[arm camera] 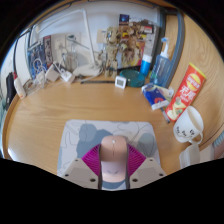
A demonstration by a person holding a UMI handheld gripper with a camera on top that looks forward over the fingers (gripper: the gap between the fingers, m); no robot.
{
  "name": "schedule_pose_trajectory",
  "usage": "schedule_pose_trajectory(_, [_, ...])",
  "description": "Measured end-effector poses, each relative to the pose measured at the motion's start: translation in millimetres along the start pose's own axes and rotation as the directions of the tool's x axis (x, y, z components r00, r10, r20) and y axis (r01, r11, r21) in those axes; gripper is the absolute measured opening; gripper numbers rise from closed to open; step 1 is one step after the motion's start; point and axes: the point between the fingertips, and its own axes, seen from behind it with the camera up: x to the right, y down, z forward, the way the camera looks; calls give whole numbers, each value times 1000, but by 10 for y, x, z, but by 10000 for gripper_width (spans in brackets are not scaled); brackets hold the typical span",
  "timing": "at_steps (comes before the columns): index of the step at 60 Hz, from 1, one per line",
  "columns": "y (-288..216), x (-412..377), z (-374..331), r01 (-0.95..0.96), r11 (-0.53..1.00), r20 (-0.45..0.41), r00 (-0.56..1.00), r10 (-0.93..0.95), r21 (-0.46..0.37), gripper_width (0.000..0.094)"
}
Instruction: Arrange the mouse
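A pale pink mouse sits between my fingers, its nose pointing away from me. My gripper is shut on the mouse, with the magenta pads pressed against both of its sides. Under and ahead of the mouse lies a pale grey-blue mouse mat on the wooden desk. I cannot tell whether the mouse rests on the mat or hangs just above it. The mouse's rear is hidden between the fingers.
To the right stand a white mug, a red snack bag, a blue bottle and a small blue-and-white object. A small white box and several cluttered items line the desk's far edge.
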Motion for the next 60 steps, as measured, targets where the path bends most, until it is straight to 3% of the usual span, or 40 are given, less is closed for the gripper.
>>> schedule_pose_trajectory(6, [-28, -8, -7, -29, 999, 9, 1000, 29, 28, 352])
schedule_pose_trajectory(16, [-11, 20, 9, 16, 1000, -12, 1000, -16, -16, 471])
schedule_pose_trajectory(19, [-12, 54, -6, 33, 999, -30, 999, -34, -36, 576])
schedule_pose_trajectory(22, [-17, 86, -31, 45, 997, -40, 998, -47, -55, 784])
schedule_pose_trajectory(25, [-49, 45, -89, 51, 996, -19, 998, -52, -67, 866])
schedule_pose_trajectory(47, [-1095, 19, -1198, -23, 994, 30, 999, 20, 109, 849])
schedule_pose_trajectory(60, [-1349, -19, -1689, 0, 985, 45, 999, -7, 172, 847])
